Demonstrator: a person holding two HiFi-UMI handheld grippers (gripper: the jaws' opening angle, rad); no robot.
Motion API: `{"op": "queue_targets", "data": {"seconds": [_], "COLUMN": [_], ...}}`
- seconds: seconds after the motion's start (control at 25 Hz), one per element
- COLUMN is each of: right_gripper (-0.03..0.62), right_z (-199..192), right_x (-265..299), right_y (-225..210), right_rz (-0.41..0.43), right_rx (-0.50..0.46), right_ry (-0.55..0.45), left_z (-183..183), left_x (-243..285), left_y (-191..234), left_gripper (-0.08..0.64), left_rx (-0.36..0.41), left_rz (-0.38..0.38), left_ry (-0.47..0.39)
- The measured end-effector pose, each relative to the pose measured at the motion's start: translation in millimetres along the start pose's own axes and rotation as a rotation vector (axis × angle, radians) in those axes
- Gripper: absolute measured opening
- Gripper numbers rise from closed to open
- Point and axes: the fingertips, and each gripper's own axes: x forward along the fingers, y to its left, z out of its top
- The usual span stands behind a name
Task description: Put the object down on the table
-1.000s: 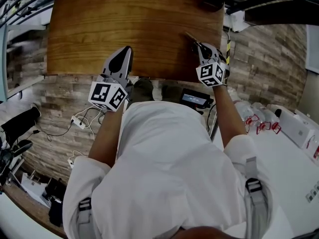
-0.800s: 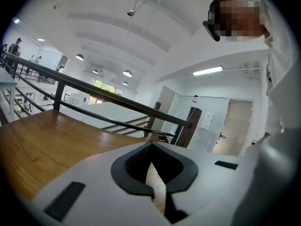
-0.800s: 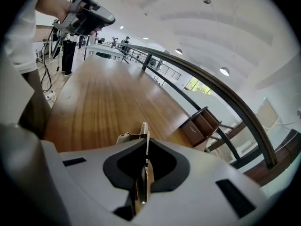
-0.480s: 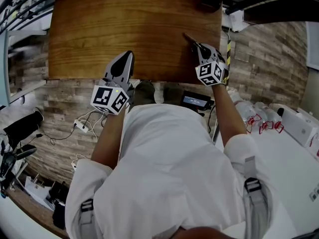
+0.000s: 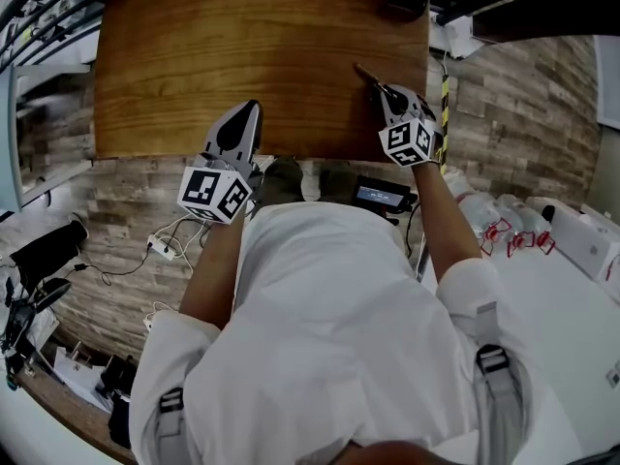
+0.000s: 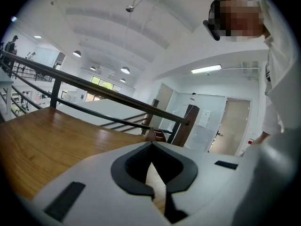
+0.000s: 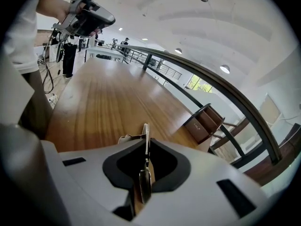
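1. My right gripper [image 5: 380, 90] sits over the near right part of the wooden surface [image 5: 242, 46], with its marker cube [image 5: 407, 141] toward my body.
2. Its fingers [image 7: 120, 168] are clamped on the object [image 7: 144, 182] — a thin, flat piece seen edge-on in the right gripper view, with a dull metallic sheen between the dark pads.
3. In the head view the object [image 5: 363, 72] sticks out past the fingertips as a slim dark sliver, angled up and to the left over the wood.
4. I cannot tell whether its far end touches the surface or hangs just above it.
5. My left gripper [image 5: 247, 107] is at the near edge of the surface, well apart from the right one, and its marker cube [image 5: 211, 190] hangs past the edge over the stone-patterned floor [image 5: 126, 201].
6. The left fingers [image 6: 131, 166] are together at the tips and hold nothing — only a pale wedge of wood shows through the hollow behind them.
7. From the right gripper view the left gripper [image 7: 87, 18] shows far up at the left, raised above the wood.
8. A dark railing [image 7: 202, 74] curves along the far side of the surface, with a brown chair [image 7: 204, 121] beside it.
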Motion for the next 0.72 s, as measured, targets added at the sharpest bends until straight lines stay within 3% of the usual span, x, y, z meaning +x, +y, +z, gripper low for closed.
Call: {"op": "queue_targets", "data": {"seconds": [0.36, 0.72], "right_gripper": [0.031, 0.084], "right_z": [-2, -5], "right_x": [2, 4], "right_y": [14, 27], "right_rz": [0.063, 0.105], "right_rx": [-0.002, -0.002], "right_ry": [0.013, 0.026], "left_z": [-1, -6], "left_x": [1, 1], "left_y": [2, 1], "left_gripper": [0.014, 0.014], "left_rx": [-0.016, -0.029], "left_rz": [-0.003, -0.005], "left_ry": [0.005, 0.009]}}
